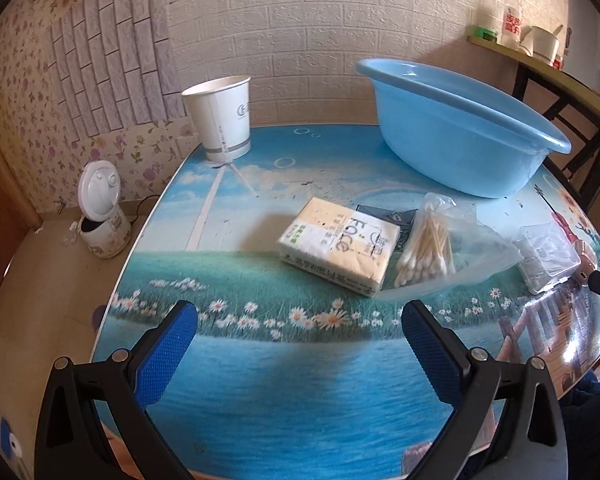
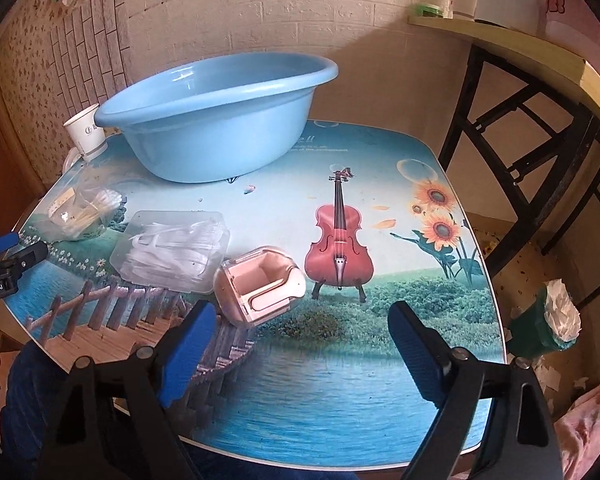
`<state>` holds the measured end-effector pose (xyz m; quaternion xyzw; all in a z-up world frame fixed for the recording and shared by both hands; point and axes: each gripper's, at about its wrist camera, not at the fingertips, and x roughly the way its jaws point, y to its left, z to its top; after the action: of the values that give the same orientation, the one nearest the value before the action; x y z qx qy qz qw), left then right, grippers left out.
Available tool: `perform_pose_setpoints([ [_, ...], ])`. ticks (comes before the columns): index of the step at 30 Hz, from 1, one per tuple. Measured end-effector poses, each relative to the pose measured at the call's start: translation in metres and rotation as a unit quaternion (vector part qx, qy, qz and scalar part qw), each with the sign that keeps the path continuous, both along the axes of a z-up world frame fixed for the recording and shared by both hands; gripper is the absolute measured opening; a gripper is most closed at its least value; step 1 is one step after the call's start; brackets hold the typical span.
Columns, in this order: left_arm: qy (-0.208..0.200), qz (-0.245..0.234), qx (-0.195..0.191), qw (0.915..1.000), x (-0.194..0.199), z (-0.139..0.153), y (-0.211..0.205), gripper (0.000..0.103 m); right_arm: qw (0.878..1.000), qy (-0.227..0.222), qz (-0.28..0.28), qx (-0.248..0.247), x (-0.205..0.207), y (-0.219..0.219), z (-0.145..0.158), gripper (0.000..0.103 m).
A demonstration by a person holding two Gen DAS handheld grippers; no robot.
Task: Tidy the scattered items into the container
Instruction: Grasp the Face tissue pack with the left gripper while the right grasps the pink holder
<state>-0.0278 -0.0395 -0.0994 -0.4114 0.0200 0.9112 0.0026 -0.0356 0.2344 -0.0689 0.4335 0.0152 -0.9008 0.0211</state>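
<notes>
Hovering with jaws apart, right gripper (image 2: 296, 336) nearer the pink box (image 2: 258, 290) lying at eleven o'clock; left gripper (image 1: 300, 334), jaws apart, facing tissue pack (image 1: 338, 246) at twelve.

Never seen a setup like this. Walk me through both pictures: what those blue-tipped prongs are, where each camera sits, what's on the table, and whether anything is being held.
A person holds one handheld gripper per hand; each carries a wide-angle camera looking along its two blue-padded fingers.

The left view shows the left gripper, open and empty. Beyond it on the picture-printed table lie a tissue pack, a bag of cotton swabs and a white paper cup.

The right view shows the right gripper, also open and empty. Ahead of it lie a small pink case and a clear plastic box.

The blue basin at the back is where the items should go. None shows inside it, though its floor is hidden.
</notes>
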Motion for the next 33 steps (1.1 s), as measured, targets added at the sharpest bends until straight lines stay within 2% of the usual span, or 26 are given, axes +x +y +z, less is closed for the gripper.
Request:
perform_pose_setpoints([
  [8, -0.010, -0.022, -0.007, 0.9997, -0.019, -0.003, -0.002, 0.103, 1.000, -0.011, 0.025, 0.009, -0.014, -0.004, -0.006, 0.090],
  [21, -0.023, -0.051, -0.010, 0.9984, -0.044, -0.010, 0.008, 0.103, 0.999, -0.022, 0.031, 0.005, -0.025, -0.005, -0.013, 0.089],
  [25, -0.025, -0.056, -0.006, 0.9981, -0.049, -0.011, 0.010, 0.102, 0.999, -0.024, 0.031, -0.011, -0.028, -0.003, -0.013, 0.078],
  [28, -0.027, -0.063, -0.006, 0.9976, -0.052, -0.013, 0.013, 0.098, 0.999, -0.025, 0.027, -0.014, -0.029, -0.004, -0.014, 0.076],
  [33, -0.028, -0.082, 0.013, 0.9962, -0.050, -0.014, 0.016, 0.079, 0.999, -0.024, 0.025, -0.019, -0.032, -0.004, -0.013, 0.068],
])
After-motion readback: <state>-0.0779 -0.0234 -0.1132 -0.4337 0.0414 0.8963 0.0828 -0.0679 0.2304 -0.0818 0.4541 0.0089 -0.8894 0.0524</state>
